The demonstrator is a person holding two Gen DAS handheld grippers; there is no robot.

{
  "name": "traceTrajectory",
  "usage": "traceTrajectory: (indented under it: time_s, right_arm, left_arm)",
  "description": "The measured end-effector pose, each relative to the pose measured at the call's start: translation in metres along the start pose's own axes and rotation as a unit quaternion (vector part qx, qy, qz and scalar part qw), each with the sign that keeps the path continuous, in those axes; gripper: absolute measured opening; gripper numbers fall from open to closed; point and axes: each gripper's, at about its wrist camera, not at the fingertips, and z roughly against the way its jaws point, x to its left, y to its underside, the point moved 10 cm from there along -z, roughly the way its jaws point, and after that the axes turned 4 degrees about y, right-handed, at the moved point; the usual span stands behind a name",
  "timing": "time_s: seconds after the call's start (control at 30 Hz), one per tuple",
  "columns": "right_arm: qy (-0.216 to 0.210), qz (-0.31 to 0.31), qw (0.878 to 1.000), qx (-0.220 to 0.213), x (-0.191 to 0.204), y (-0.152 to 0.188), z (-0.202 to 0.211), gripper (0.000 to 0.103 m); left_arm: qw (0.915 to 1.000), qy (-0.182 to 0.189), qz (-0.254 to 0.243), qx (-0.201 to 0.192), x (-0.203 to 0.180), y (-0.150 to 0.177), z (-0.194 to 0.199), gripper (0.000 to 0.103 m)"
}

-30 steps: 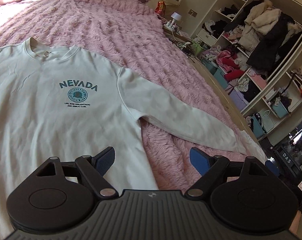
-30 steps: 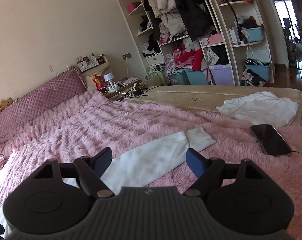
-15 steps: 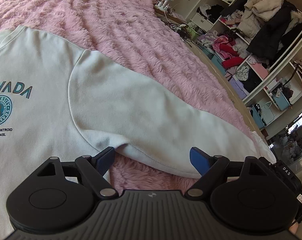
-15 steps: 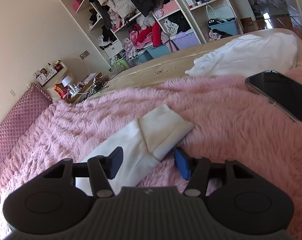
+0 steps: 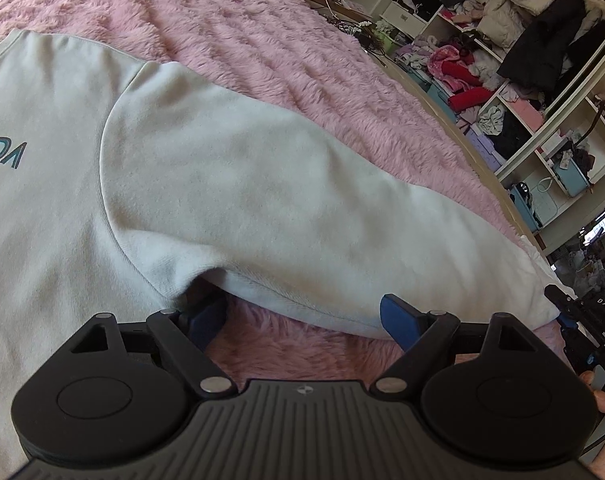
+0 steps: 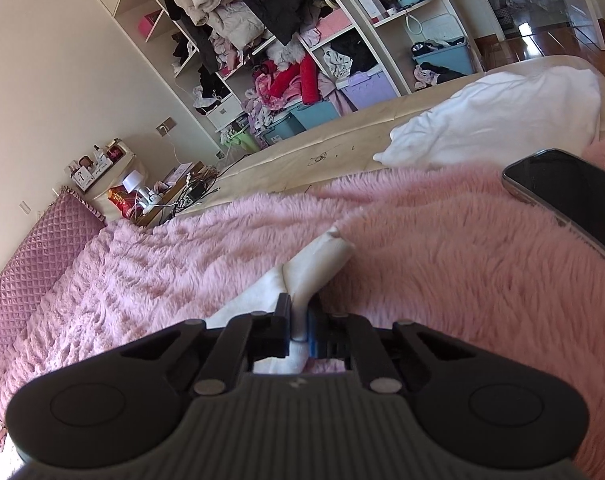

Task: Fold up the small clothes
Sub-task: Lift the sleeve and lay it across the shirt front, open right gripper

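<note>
Closed in since a second ago. Left view: left gripper (image 5: pixel 302 314) spread wide, low at the armpit of the sweatshirt (image 5: pixel 42 208), sleeve (image 5: pixel 286 200) flat on the blanket (image 5: pixel 262 28). Right view: right gripper (image 6: pixel 300 322) pinched on the cuff (image 6: pixel 322 260), lifted. Soft, light, floppy; best taken by cuff and shoulder seam.

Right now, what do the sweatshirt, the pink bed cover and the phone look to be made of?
Sweatshirt: soft matte knit, likely cotton fleece; fine fuzzy surface, limp drape where the right tongs pinch its cuff.
Pink bed cover: long-pile faux fur or plush; shaggy tufted strands.
Phone: glossy dark glass face, shiny metal-look edge.
</note>
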Motion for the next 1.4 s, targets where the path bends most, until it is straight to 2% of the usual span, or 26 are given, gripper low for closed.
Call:
traceTrajectory:
  time_s: [0.13,0.27,0.37,0.43,0.53,0.7,0.83,0.97,1.13,1.23,1.3,1.33,1.4]
  right_arm:
    - [-0.017,0.017,1.0,-0.007,0.025,-0.01,0.013,0.002]
    - [-0.057,0.04,0.997,-0.021,0.07,-0.019,0.036,0.002]
    - [-0.1,0.059,0.993,-0.032,0.118,-0.017,0.063,0.002]
    - [-0.126,0.071,0.989,-0.036,0.148,-0.01,0.079,0.002]
    - [-0.178,0.094,0.979,-0.032,0.209,0.017,0.109,0.002]
    - [-0.263,0.129,0.956,-0.005,0.302,0.082,0.162,0.002]
    - [-0.336,0.165,0.927,0.031,0.375,0.159,0.215,0.002]
    - [-0.392,0.208,0.892,0.086,0.425,0.26,0.262,0.002]
    - [-0.408,0.285,0.854,0.152,0.44,0.392,0.284,0.002]
    - [-0.402,0.321,0.837,0.186,0.428,0.45,0.279,0.004]
    - [-0.402,0.35,0.818,0.216,0.421,0.486,0.277,0.016]
    - [-0.402,0.36,0.807,0.241,0.418,0.498,0.274,0.027]
    - [-0.41,0.36,0.796,0.262,0.413,0.499,0.276,0.041]
  left_arm:
    - [1.0,0.004,0.006,-0.004,-0.001,-0.012,0.009,0.099]
    - [0.9997,0.003,0.008,-0.021,0.005,-0.022,0.036,0.099]
    - [0.9994,0.009,0.022,-0.026,0.017,-0.021,0.061,0.099]
    - [0.9988,-0.007,0.027,-0.041,0.033,-0.018,0.086,0.099]
    - [0.9973,-0.016,0.044,-0.056,0.061,-0.012,0.123,0.099]
    - [0.9915,-0.049,0.084,-0.087,0.122,-0.002,0.193,0.099]
    - [0.9803,-0.078,0.129,-0.128,0.179,0.01,0.258,0.099]
    - [0.9642,-0.11,0.177,-0.165,0.233,0.029,0.306,0.099]
    - [0.9454,-0.125,0.233,-0.191,0.288,0.055,0.34,0.099]
    - [0.9384,-0.128,0.249,-0.203,0.305,0.067,0.35,0.099]
    - [0.9358,-0.121,0.256,-0.21,0.309,0.067,0.35,0.099]
    - [0.935,-0.115,0.258,-0.214,0.311,0.069,0.349,0.099]
    - [0.9353,-0.107,0.258,-0.218,0.31,0.069,0.346,0.099]
